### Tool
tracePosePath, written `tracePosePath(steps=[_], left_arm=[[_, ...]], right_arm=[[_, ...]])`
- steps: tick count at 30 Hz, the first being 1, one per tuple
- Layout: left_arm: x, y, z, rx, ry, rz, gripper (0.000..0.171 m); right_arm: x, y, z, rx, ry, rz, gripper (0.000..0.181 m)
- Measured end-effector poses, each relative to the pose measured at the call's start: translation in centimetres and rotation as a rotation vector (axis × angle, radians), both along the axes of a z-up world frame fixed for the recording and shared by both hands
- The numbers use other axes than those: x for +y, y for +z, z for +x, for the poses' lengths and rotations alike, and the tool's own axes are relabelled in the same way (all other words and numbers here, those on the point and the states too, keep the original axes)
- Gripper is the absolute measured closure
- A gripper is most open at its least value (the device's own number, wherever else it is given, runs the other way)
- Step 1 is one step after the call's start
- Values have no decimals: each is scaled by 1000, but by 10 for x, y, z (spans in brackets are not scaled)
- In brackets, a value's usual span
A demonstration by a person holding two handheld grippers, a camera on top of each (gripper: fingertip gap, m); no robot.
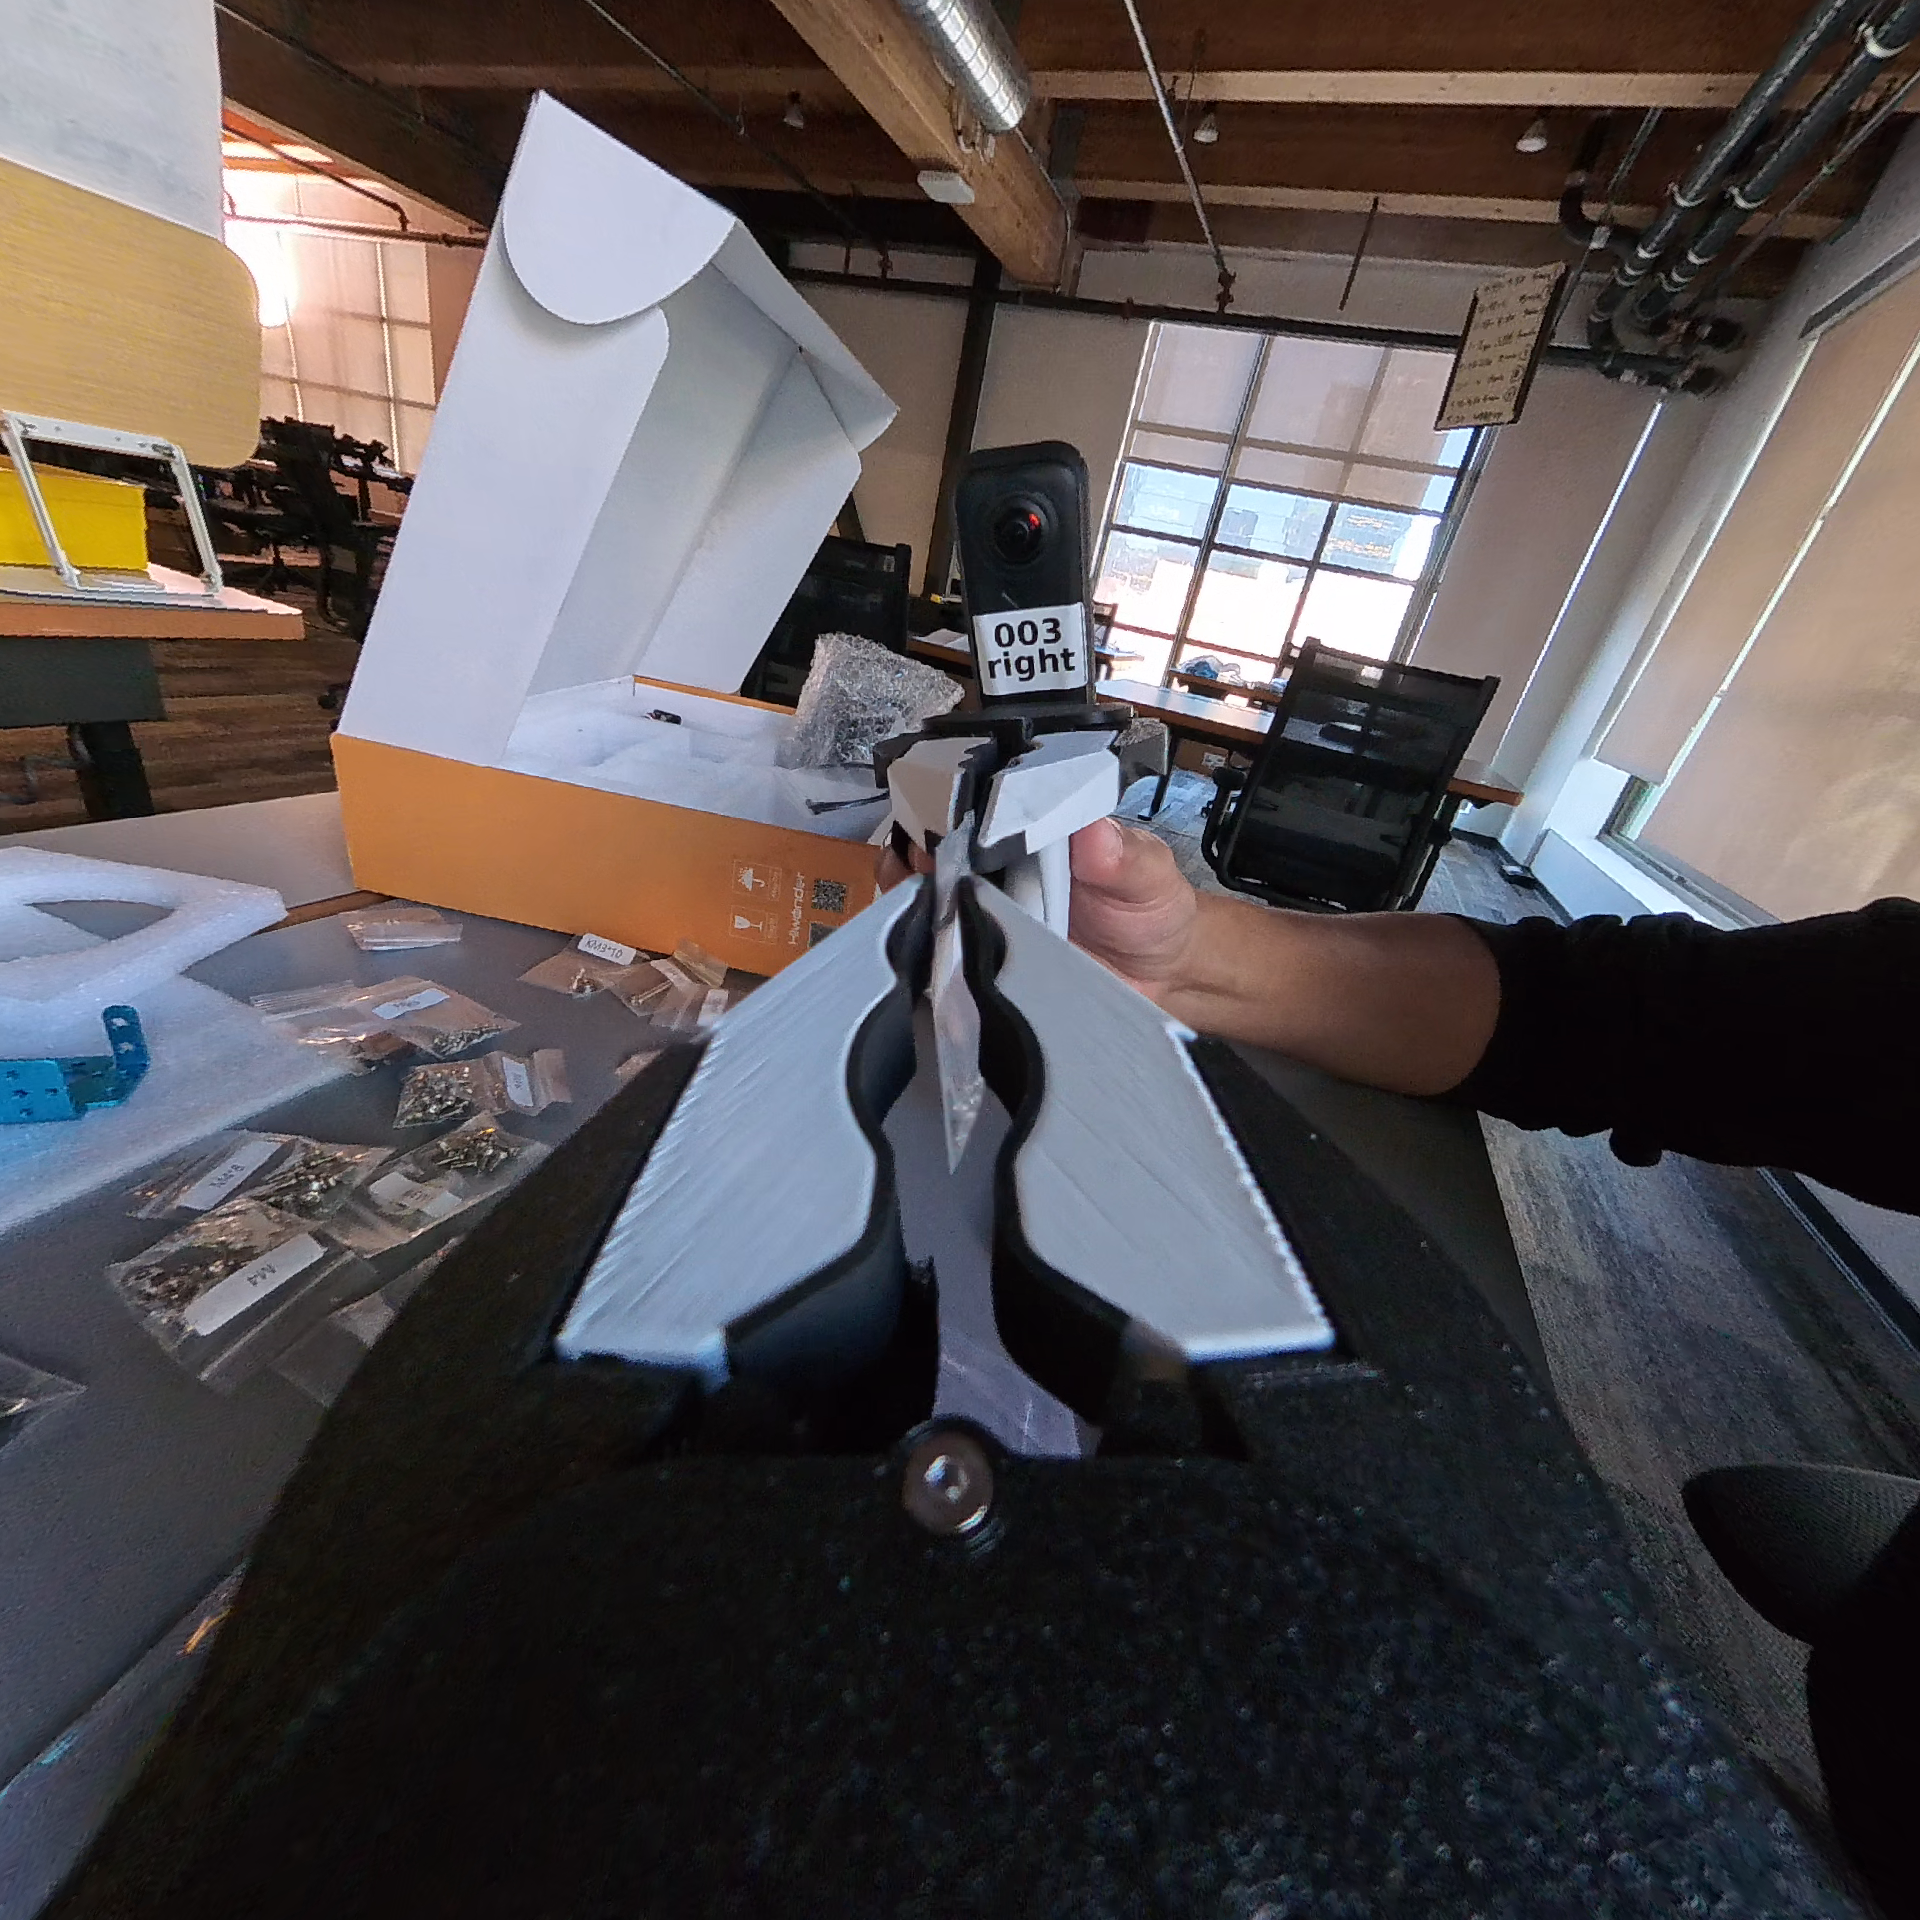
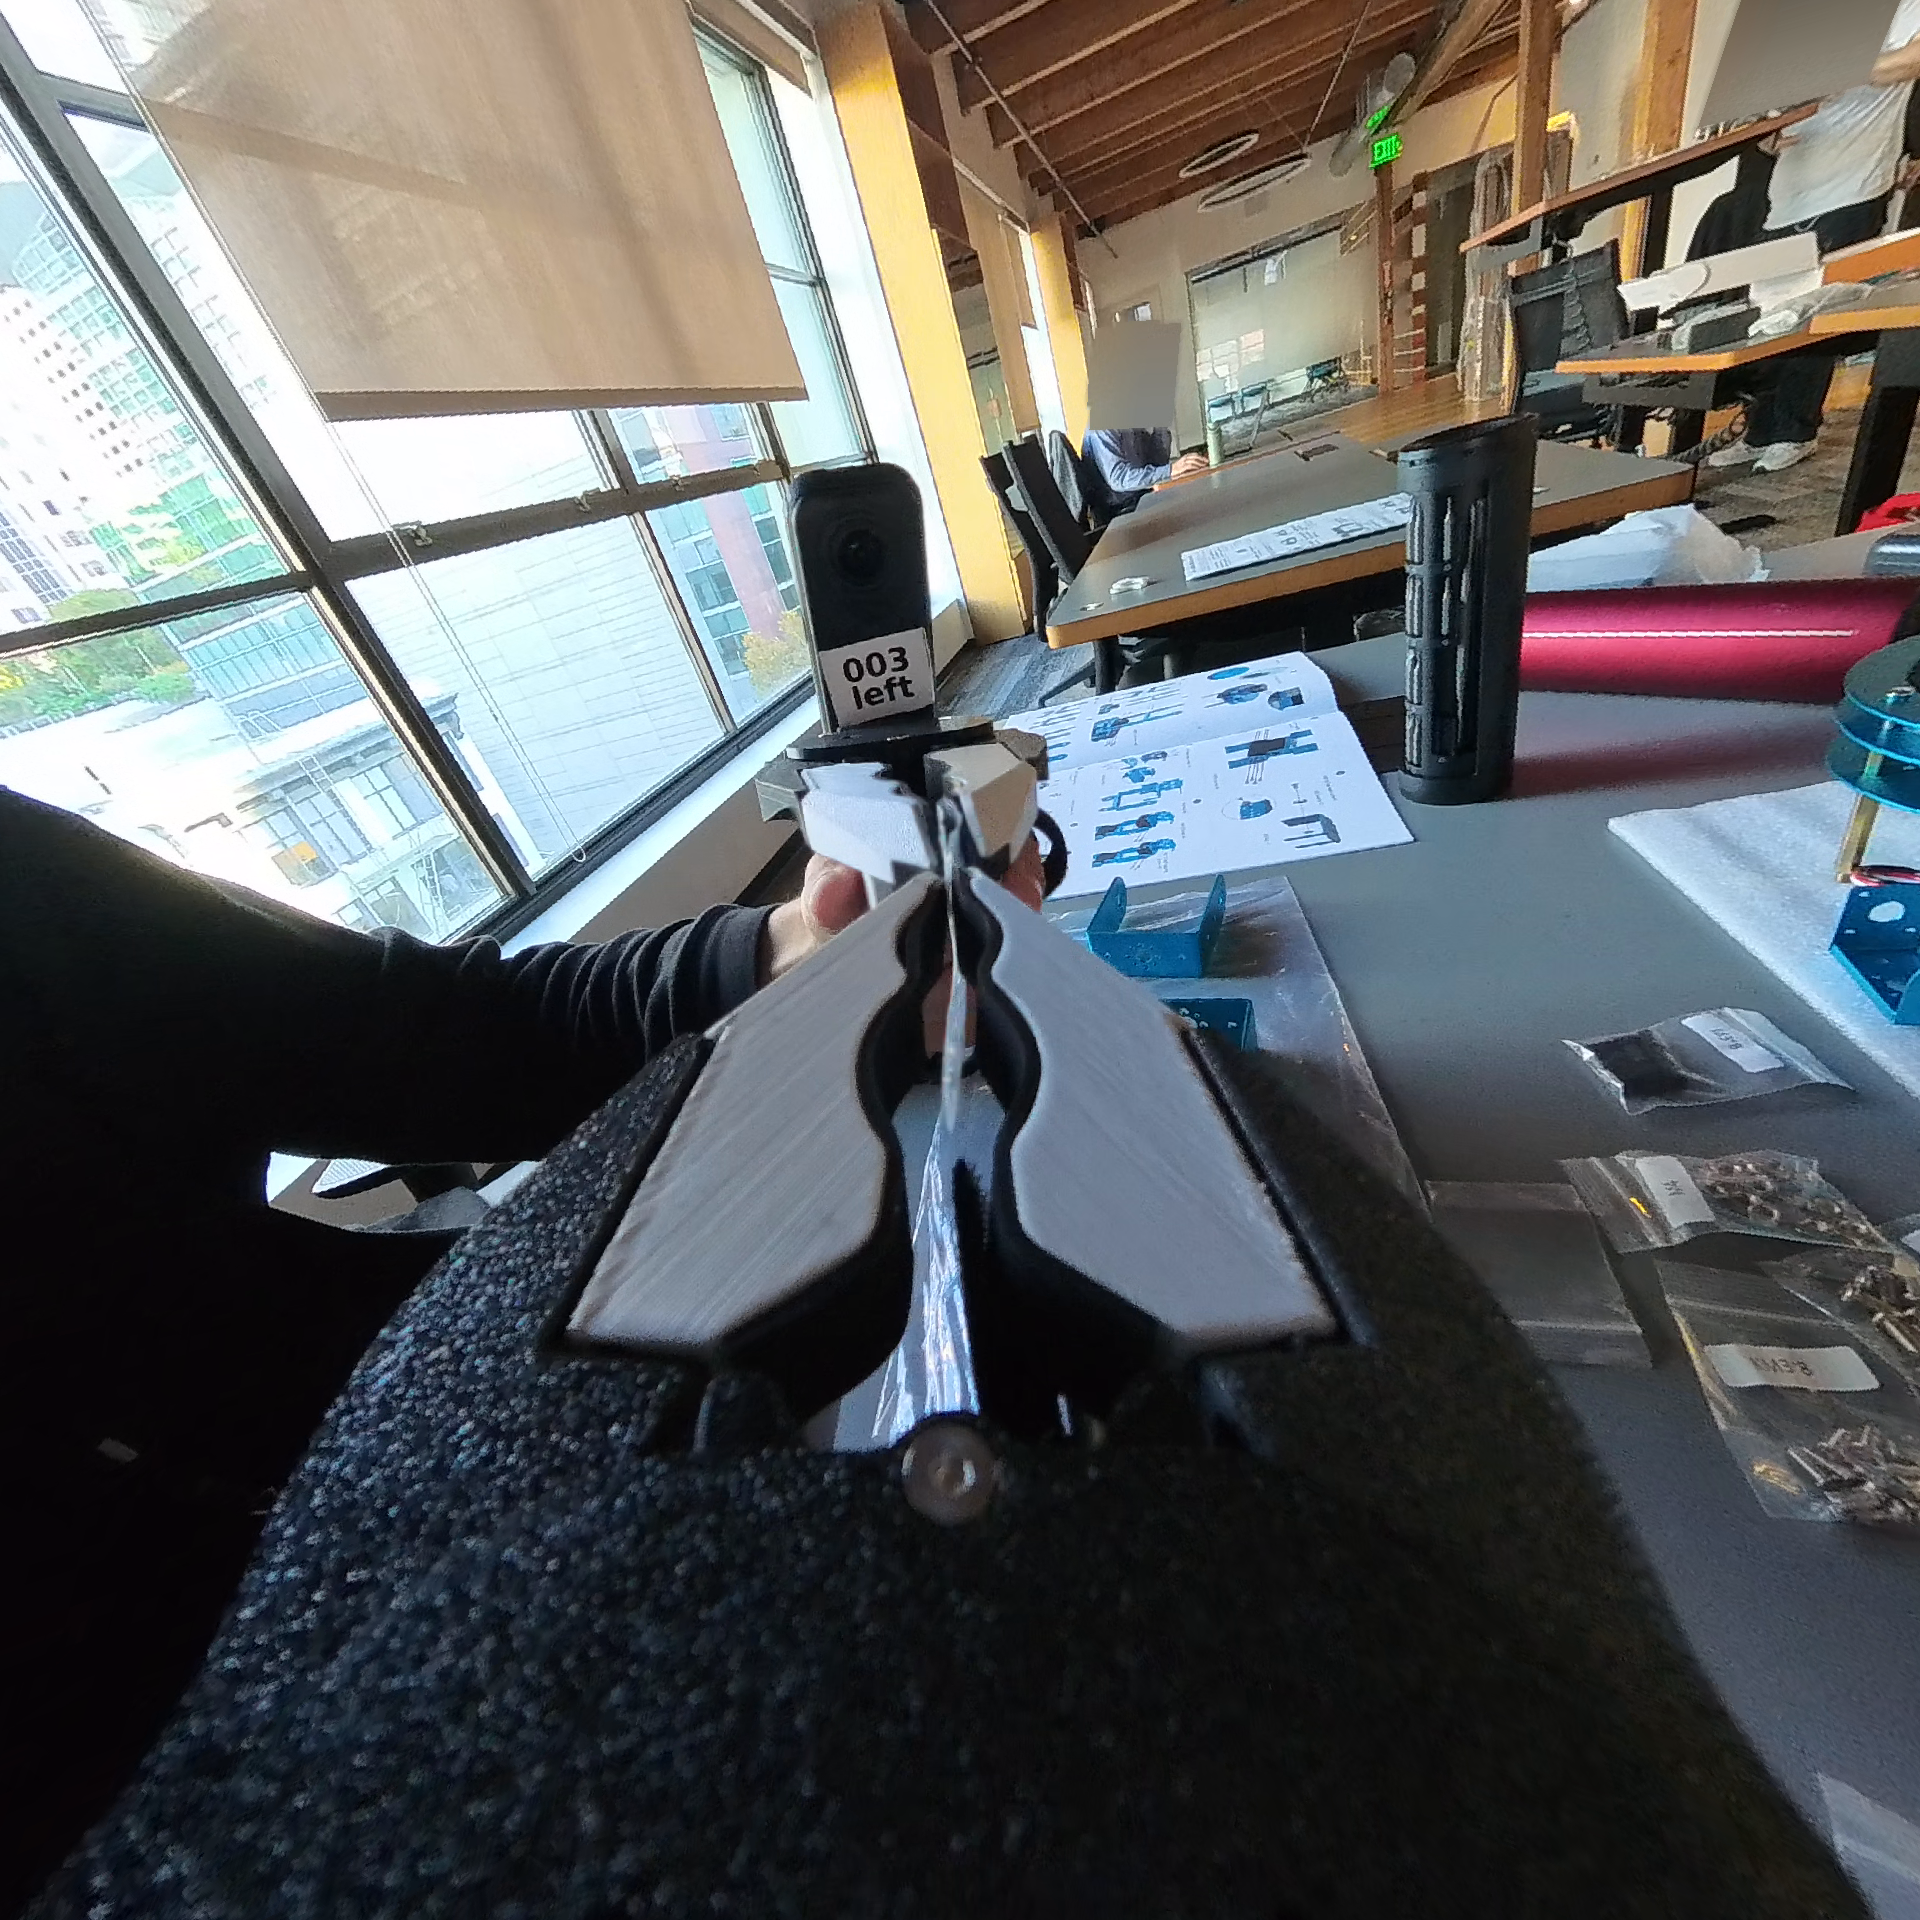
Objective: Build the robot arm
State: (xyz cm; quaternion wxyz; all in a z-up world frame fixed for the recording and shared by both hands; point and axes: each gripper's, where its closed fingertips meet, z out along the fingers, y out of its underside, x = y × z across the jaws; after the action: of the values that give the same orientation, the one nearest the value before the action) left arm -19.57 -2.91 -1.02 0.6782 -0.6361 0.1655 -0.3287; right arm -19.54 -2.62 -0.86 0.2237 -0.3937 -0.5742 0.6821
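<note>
My left gripper [image 1: 943,904] is nearly closed, and its two white fingers [image 1: 790,1122] pinch a small clear plastic bag [image 1: 958,1049] between them. My right gripper [image 2: 951,894] is nearly closed too, and it pinches the same clear bag from the other side. The two grippers point at each other with their tips almost touching, and the bag hangs in the air between them, above the near edge of the grey table [image 1: 94,1455]. In the right wrist view the bag is a thin shiny strip that runs down between my fingers. My right hand [image 1: 1127,904] holds its tool, and my left hand [image 2: 821,904] holds the other one. Each tool has a black camera [image 1: 1023,566] standing on top. On the table near my left gripper lie many little bags of screws [image 1: 457,1091]. A blue metal bracket [image 1: 62,1070] sits on white foam [image 1: 94,935] by the left edge. Farther back stands an orange box [image 1: 582,831] with its white lid up. Near my right gripper lie more small bags [image 2: 1756,1205], some blue metal parts [image 2: 1153,935] on a plastic sheet and an open booklet with pictures [image 2: 1216,779]. Behind it stand a black tube [image 2: 1455,613] and a red tube [image 2: 1704,634] lying down. Far off are desks, black chairs [image 1: 1351,769], big windows [image 2: 312,623] and wood beams on the ceiling.
</note>
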Motion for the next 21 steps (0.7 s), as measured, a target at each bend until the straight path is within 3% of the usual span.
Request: tracePosePath(steps=[13, 21], left_arm=[[-9, 1, 7, -18, -66, 14, 171], [-10, 2, 10, -18, -75, 13, 171]], right_arm=[[-13, -2, 2, 21, 30, 75, 175], [-13, -1, 4, 45, 39, 97, 181]])
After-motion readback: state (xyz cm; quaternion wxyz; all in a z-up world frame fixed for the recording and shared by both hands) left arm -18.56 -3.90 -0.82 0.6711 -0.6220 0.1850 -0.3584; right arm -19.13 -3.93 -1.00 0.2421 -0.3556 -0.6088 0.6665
